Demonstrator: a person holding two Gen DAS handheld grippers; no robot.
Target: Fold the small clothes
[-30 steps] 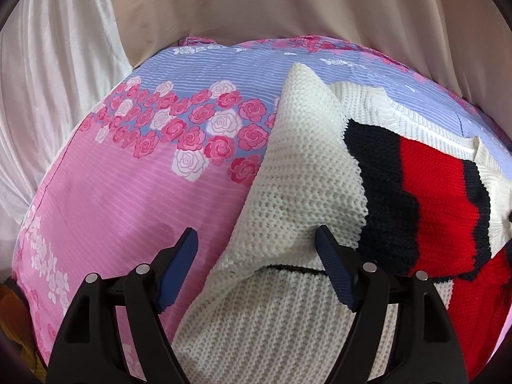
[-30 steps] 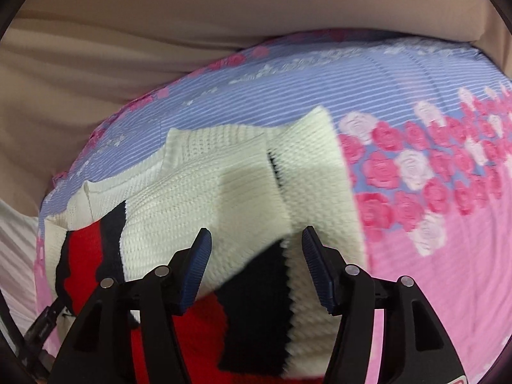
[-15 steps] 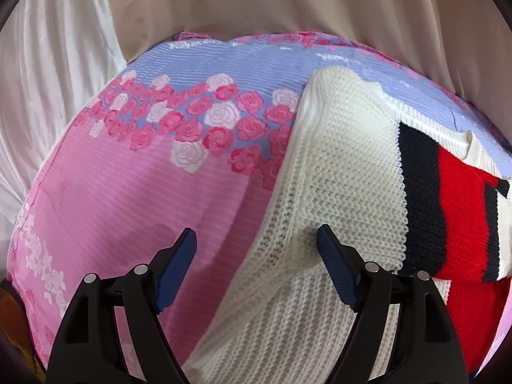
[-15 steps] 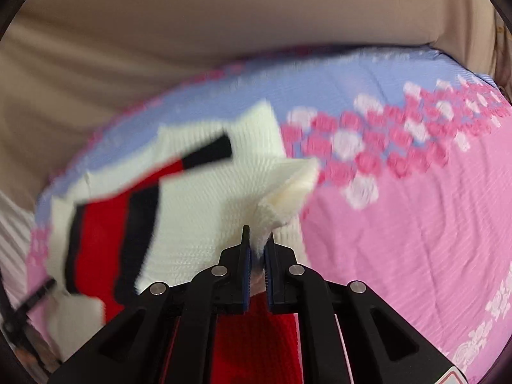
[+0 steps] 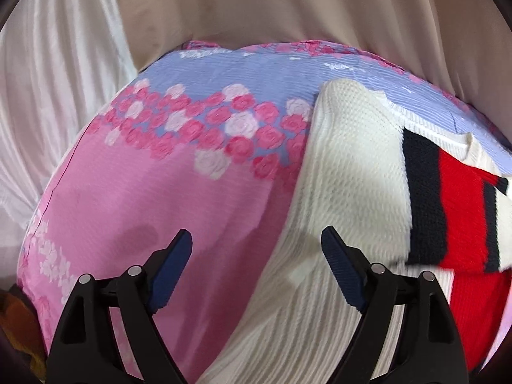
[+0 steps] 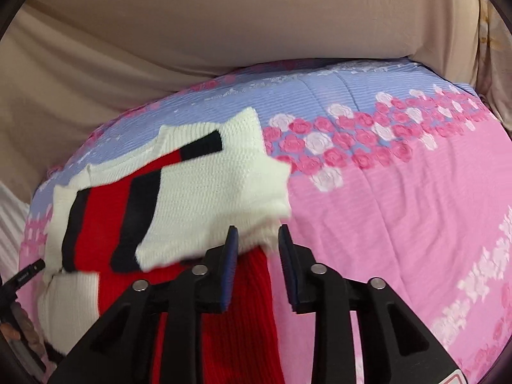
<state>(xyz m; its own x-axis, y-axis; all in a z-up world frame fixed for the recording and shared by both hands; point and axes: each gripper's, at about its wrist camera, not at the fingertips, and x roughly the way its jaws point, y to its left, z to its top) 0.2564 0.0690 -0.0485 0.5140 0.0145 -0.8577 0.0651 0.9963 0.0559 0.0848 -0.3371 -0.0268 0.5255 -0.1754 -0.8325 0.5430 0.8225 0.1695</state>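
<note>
A white knit sweater [image 5: 352,176] with red and navy stripes lies on the pink and lilac rose bedspread [image 5: 144,192]. My left gripper [image 5: 255,232] hovers over the sweater's left edge with its jaws opening wide, nothing between them. In the right wrist view, one sleeve [image 6: 217,188] lies folded across the sweater's body. The sleeve's white cuff end [image 6: 268,224] sits between the fingers of my right gripper [image 6: 257,228]. Its jaws are opening and the pads stand clear of the cloth. The red lower body [image 6: 246,304] runs under this gripper.
Beige fabric [image 6: 224,25] rises behind the bedspread [image 6: 400,208], and a white satin curtain [image 5: 48,96] hangs at the left. Pink bedspread stretches left of the sweater in the left wrist view and right of it in the other. A black bar [image 6: 28,275] pokes in at the left edge.
My right gripper shut on the white sleeve end, carried it across the sweater's body, and its jaws have now parted. The left gripper drifted slightly left and opened a little wider.
</note>
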